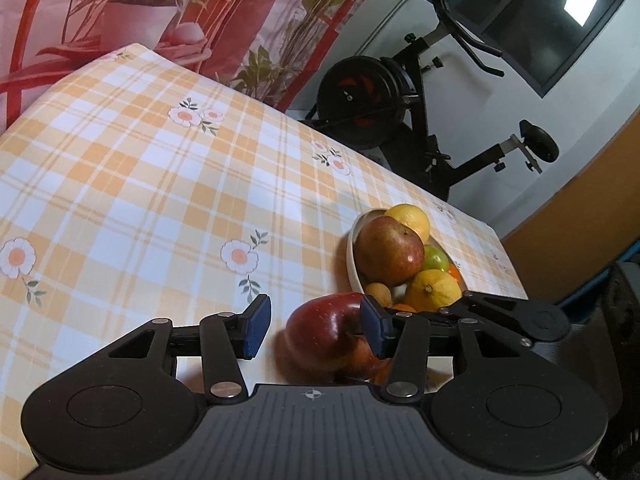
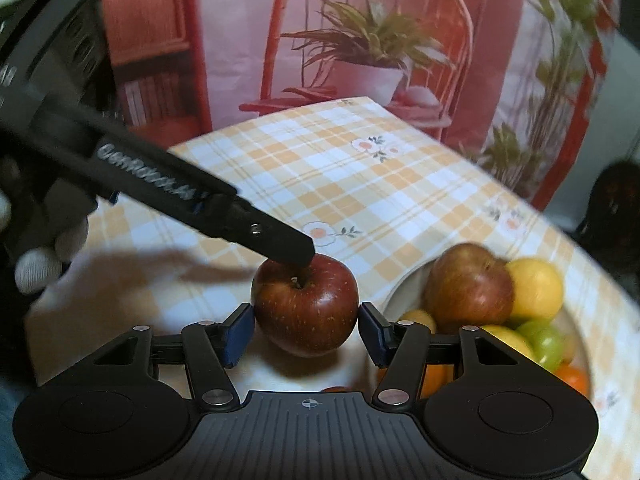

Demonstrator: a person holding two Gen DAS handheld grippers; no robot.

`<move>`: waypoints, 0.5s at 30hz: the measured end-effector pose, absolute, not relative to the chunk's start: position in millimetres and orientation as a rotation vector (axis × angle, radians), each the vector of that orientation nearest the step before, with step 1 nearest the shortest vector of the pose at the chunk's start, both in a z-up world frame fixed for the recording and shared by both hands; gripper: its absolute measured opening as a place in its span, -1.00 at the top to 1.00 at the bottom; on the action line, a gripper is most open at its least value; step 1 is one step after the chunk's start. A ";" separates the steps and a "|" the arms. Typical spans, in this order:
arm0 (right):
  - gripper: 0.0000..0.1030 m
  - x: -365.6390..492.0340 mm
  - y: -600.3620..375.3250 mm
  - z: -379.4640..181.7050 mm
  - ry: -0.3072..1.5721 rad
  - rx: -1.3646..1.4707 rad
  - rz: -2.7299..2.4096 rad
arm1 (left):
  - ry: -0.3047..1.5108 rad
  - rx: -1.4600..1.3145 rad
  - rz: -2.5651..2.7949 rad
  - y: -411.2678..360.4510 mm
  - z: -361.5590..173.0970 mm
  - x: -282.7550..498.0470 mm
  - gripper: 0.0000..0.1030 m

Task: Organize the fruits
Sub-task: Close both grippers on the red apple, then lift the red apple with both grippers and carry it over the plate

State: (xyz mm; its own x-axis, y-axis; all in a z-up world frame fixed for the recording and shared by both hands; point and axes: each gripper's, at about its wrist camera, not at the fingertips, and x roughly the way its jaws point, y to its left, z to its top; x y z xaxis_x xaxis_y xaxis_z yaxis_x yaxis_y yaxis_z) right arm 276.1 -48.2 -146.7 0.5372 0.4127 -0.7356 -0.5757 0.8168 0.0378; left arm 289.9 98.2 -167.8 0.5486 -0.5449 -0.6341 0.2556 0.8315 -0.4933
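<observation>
Tongs first: my right tongs [image 2: 307, 330] straddle the dark red glossy apple [image 2: 306, 308], blue pads right at both flanks with no gap showing. The view is soft, so I can't tell if they actually squeeze it. The apple stands upright, stem up, on the orange-and-white checked tablecloth with flower prints [image 2: 360, 184], just left of the bowl and not in it.

My left tongs [image 1: 316, 326] are released, nothing pinched. From their own camera the apple sits low between the pads, the right pad overlapping it and the left pad clear. In the right wrist view one black finger [image 2: 280, 240] of those tongs comes in from the upper left, its tip at the stem dimple, apparently touching. My white-gloved left hand [image 2: 40, 264] shows at the edge.

Next out is the white oval ceramic bowl [image 1: 352, 256], piled up: a dull red-green apple [image 1: 390, 250] on top, two yellow lemons [image 1: 412, 220] [image 1: 436, 290], a green round fruit [image 1: 435, 258], a small tan fruit [image 1: 378, 292], and an orange [image 1: 454, 270] at the rim.

Farther back, a black exercise bike [image 1: 380, 100] stands past the table edge beside a red printed curtain with potted plants [image 1: 160, 8].
</observation>
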 end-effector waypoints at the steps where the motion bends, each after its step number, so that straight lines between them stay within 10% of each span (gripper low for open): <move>1: -0.03 276.2 -49.9 -146.7 0.820 -0.190 0.600 | 0.873 -0.372 -0.494 99.7 -167.8 288.6 0.00; 15: -0.06 271.3 -49.6 -148.7 0.796 -0.152 0.590 | 0.899 -0.372 -0.482 96.0 -175.2 289.8 -0.05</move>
State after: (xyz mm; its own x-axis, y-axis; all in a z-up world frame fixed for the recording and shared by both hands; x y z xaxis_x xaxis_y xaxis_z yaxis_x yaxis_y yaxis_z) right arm 271.3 -49.6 -148.7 0.5486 0.4405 -0.7106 -0.5515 0.8295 0.0885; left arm 289.8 96.0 -175.2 0.5289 -0.5440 -0.6515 0.2413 0.8323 -0.4990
